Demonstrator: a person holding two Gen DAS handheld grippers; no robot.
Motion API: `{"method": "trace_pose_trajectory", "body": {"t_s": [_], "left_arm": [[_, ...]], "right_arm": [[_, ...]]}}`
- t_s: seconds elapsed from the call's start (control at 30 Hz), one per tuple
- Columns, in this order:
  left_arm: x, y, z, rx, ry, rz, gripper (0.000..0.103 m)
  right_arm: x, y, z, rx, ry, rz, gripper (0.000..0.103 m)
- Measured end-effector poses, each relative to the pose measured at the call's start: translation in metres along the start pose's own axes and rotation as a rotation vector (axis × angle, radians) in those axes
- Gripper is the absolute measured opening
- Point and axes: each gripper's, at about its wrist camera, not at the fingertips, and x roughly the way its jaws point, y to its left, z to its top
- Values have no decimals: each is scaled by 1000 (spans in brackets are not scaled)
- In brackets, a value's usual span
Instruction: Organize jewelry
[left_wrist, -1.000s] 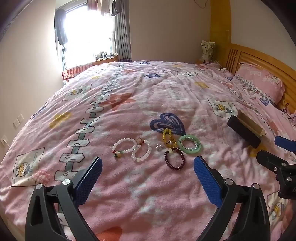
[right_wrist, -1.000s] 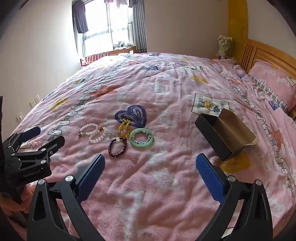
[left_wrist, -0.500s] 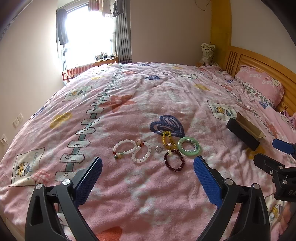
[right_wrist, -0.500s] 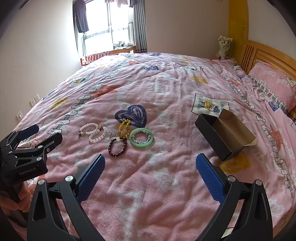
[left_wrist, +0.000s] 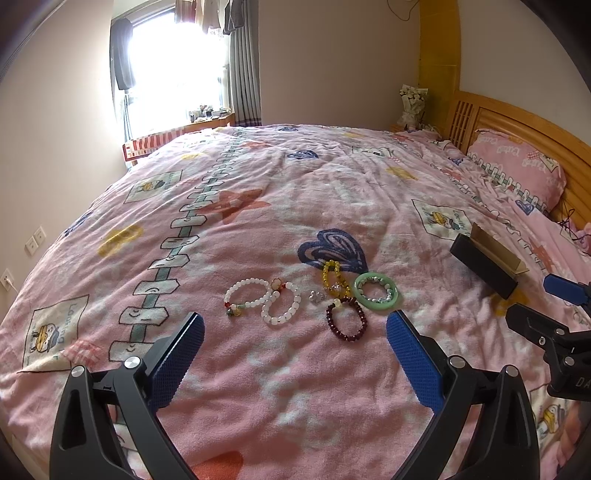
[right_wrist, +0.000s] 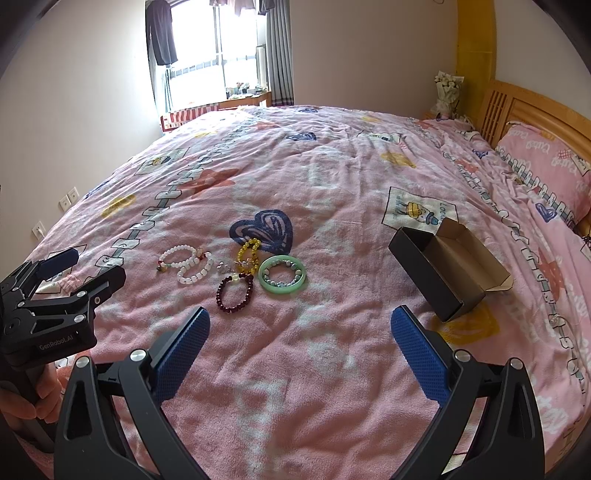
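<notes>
1. Jewelry lies in a loose cluster on your pink printed fleece bedspread (left_wrist: 280, 387), at the centre of the left wrist view, just below a navy heart print (left_wrist: 334, 249).
2. Leftmost in that cluster, two white beaded bracelets (left_wrist: 264, 299) touch each other; one carries a small green and red charm.
3. Next to the right, a small silver ring (left_wrist: 316, 296) sits beside a yellow beaded bracelet (left_wrist: 334, 278).
4. Below those, a dark red beaded bracelet (left_wrist: 346, 319) lies flat, its pale bead close to the yellow one.
5. Right of it, a pale green jade bangle (left_wrist: 376, 291) encircles a smaller bracelet of pale beads (right_wrist: 282, 273).
6. Further right, well apart from the cluster, an open black cardboard box (right_wrist: 441, 273) with a brown interior rests on the bedspread.
7. Your left gripper (left_wrist: 295, 349) hovers released at the lower frame, blue pads spread wide, holding nothing.
8. Your right gripper (right_wrist: 299, 339) is likewise spread wide and holding nothing, between cluster and box.
9. At the right edge, a pink pillow (left_wrist: 517, 166) lies against the wooden headboard (left_wrist: 517, 114).
</notes>
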Motion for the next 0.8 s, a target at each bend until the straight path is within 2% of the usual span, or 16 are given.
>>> {"method": "trace_pose_trajectory", "body": {"t_s": [0.8], "left_arm": [[-1, -2, -1, 2, 0, -1, 97]], "right_arm": [[0, 1, 0, -2, 0, -1, 96]]}}
